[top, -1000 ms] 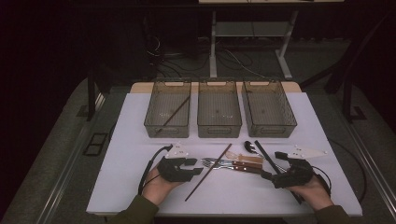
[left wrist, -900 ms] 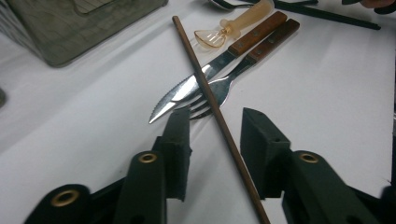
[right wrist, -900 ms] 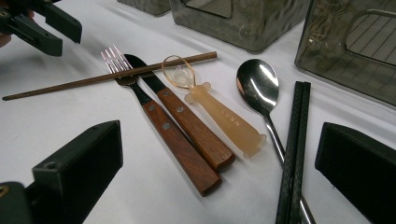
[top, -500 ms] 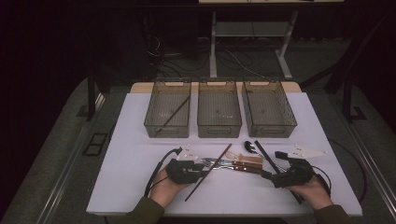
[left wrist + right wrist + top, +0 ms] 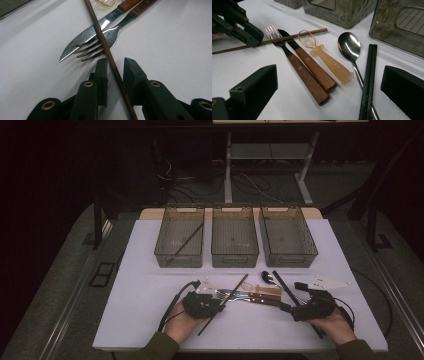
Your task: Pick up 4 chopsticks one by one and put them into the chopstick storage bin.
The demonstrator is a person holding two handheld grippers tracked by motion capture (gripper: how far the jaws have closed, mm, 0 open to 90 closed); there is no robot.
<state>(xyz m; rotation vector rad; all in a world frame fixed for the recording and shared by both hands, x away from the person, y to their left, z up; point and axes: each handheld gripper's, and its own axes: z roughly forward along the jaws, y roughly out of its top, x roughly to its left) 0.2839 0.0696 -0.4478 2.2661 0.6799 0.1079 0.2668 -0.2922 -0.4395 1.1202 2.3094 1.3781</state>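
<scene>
The left gripper (image 5: 113, 66) has its two black jaws straddling a thin brown chopstick (image 5: 107, 51), and they have just been closing in; in the left gripper view a sliver of table shows on either side of the stick, so the pads look narrow around it but not yet pressing. The chopstick lies on the white table (image 5: 150, 285) at about 6 o'clock from the middle bin (image 5: 235, 242), slanting from 1 o'clock down to 7 o'clock, its upper part resting across the tines of the fork (image 5: 100, 46) and the serrated knife (image 5: 85, 40). It is probably light, rigid and smooth, so it should lift with little force but could roll or pivot in the pads if pinched far off centre. The present spot, just below the fork (clear of the metal), seems a fair hold, though the long free end may swing. A second brown stick already leans in the left bin (image 5: 180, 240). The right gripper (image 5: 292, 307) rests near the black chopsticks (image 5: 368, 75), its jaws standing wide with nothing between them.
</scene>
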